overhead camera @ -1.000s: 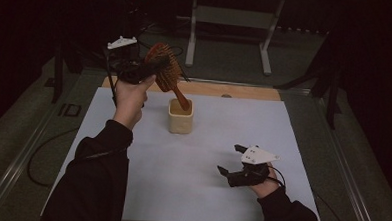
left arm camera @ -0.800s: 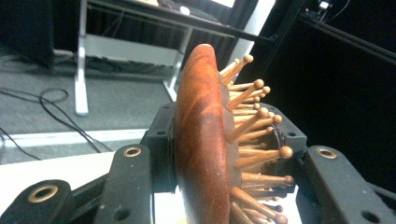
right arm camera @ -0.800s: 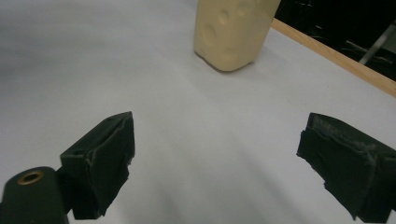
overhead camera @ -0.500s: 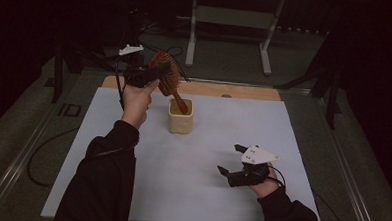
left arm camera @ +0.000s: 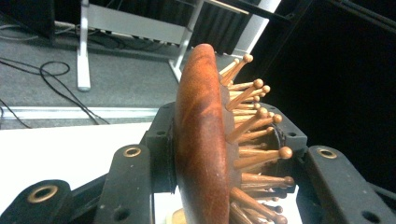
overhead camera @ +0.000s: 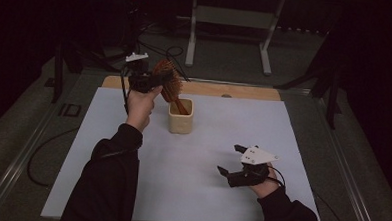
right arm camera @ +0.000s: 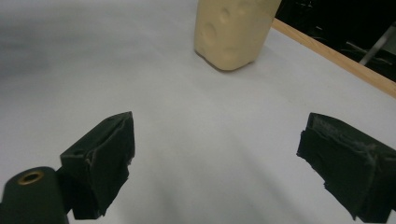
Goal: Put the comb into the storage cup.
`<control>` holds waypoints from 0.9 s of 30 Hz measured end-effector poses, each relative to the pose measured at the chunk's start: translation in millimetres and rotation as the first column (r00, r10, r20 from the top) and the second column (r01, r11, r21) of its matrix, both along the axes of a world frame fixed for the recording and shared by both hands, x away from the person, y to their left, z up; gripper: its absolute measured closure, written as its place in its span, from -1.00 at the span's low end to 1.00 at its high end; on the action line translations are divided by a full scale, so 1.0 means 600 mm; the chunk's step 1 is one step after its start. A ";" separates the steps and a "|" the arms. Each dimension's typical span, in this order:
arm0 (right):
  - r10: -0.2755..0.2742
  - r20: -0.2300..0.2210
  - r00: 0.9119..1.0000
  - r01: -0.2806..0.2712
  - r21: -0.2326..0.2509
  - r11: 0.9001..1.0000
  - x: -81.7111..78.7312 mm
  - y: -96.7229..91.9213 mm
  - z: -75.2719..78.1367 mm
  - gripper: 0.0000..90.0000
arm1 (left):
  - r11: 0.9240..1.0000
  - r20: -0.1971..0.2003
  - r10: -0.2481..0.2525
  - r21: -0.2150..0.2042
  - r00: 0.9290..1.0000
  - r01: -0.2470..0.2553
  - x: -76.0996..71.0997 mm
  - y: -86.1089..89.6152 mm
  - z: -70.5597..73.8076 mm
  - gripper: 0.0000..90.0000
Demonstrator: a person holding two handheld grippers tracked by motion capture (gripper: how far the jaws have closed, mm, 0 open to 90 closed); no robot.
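- Wooden hairbrush (overhead camera: 168, 80) pinched at head by left gripper (overhead camera: 150, 81), handle end down in cream cup (overhead camera: 180, 117) near back of white mat (overhead camera: 205, 191).
- Prob light, rigid, smooth back = bit slippery; pins (left arm camera: 254, 116) look snappable.
- Better grab across head edges or handle imo.
- Right gripper (overhead camera: 232, 161) spread wide, empty, resting on mat.

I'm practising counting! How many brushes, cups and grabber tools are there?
Hairbrush: 1
Cup: 1
Grabber tools: 2, the left gripper and the right gripper
Total: 4
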State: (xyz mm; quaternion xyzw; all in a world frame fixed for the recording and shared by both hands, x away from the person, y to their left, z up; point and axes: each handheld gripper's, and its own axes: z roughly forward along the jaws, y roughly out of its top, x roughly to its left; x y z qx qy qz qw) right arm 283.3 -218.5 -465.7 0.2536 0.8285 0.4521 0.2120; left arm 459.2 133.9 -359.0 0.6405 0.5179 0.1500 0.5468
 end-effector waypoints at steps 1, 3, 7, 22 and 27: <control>0.001 -0.001 1.000 -0.001 -0.002 1.000 0.000 0.000 0.000 -0.78 | 1.000 -0.004 -0.003 0.001 1.000 0.003 0.001 -0.001 -0.002 0.22; -0.001 -0.002 1.000 0.001 -0.004 1.000 0.000 0.000 -0.001 -0.78 | 1.000 -0.011 -0.006 -0.005 1.000 0.006 0.002 -0.001 -0.008 0.22; 0.003 0.001 1.000 -0.003 -0.006 1.000 0.000 0.001 -0.001 -0.78 | 1.000 -0.018 -0.010 -0.005 1.000 0.010 0.005 -0.004 -0.017 0.22; 0.000 -0.003 1.000 0.000 0.002 1.000 0.001 -0.001 -0.001 -0.78 | 1.000 -0.044 -0.019 0.001 0.999 0.020 0.015 -0.011 -0.040 0.21; 0.001 -0.001 1.000 -0.001 0.001 1.000 0.001 -0.001 -0.001 -0.78 | 0.999 -0.048 -0.031 0.010 0.998 0.031 0.016 -0.015 -0.047 0.21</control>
